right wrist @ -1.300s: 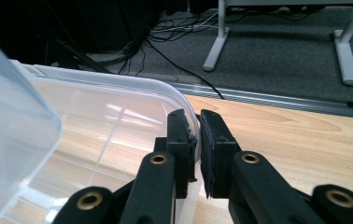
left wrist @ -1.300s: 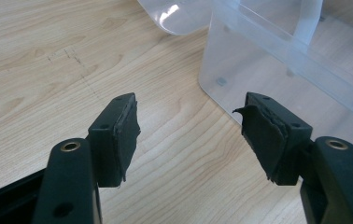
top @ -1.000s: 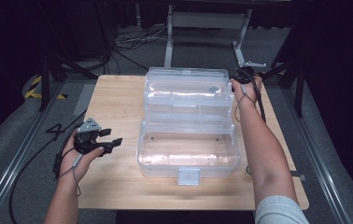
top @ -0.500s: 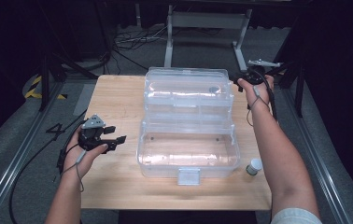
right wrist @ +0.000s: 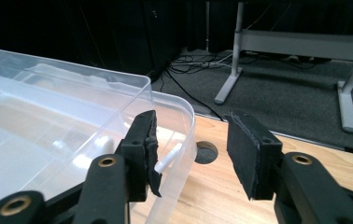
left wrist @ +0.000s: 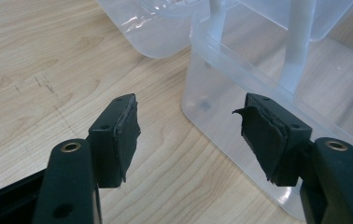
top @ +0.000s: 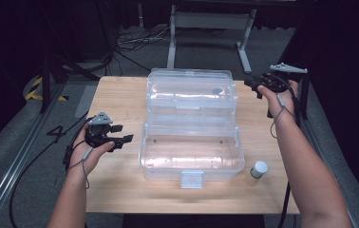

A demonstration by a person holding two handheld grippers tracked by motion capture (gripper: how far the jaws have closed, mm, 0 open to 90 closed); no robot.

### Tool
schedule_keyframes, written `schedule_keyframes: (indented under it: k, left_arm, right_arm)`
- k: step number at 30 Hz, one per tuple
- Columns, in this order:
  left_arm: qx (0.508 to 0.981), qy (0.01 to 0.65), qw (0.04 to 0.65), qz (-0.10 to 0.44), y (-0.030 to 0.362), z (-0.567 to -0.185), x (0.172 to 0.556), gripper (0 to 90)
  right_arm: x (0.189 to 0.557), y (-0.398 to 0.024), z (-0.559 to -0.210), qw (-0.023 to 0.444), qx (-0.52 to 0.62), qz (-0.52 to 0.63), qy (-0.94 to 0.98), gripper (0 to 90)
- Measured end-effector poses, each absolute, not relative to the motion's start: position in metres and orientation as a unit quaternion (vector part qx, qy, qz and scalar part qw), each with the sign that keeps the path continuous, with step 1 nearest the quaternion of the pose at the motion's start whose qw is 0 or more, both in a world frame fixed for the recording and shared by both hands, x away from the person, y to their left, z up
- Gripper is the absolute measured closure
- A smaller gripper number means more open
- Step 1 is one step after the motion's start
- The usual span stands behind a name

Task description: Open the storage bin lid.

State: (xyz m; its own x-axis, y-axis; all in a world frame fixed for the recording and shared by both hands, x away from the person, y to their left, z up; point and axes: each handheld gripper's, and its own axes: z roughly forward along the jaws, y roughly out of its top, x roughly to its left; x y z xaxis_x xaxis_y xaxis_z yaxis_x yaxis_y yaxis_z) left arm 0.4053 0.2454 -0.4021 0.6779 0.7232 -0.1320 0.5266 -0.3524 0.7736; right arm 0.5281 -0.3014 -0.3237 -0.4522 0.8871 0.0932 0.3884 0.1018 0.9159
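Both grippers I hold are empty now. My right gripper [top: 252, 84] is at the far right of the table [top: 116, 99], raised a little, just beside the far right corner of the open clear box [top: 192, 128]. Its jaws have just been opening and now stand spread, with nothing between them; in the right gripper view the lid rim [right wrist: 184, 121] passes close beside the left pad [right wrist: 147, 149], but I see no contact. My left gripper [top: 123, 134] waits near the left end of the box base, also spread and empty; in the left gripper view the base wall [left wrist: 221, 116] is just in front of the right pad.

This box lies in the middle of the table, its long axis running from left to right, the lid folded back to the far side and the base with its latch [top: 191, 180] toward me. From my right gripper the box lies to the left and nearer to me, so this hand is closer to the lid, and the left hand is closer to the base.

One small round thing lies inside the lid [top: 217, 90]; I think it is a cap or a coin, but the view is too weak to say. A small white bottle [top: 259, 169] stands on the table near the right front corner of the base, well apart from both grippers. It would be in the way only if my right arm came back low along that side.
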Motion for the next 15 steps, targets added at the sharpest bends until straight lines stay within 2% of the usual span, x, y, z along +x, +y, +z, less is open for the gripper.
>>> schedule_keyframes:
  k: [15]
  left_arm:
    - [0.816,0.382,0.42,0.109,0.247,-0.4,0.404,37.4]
  right_arm:
    - [0.475,-0.318,-0.312,0.245,0.417,0.5,0.718,48.2]
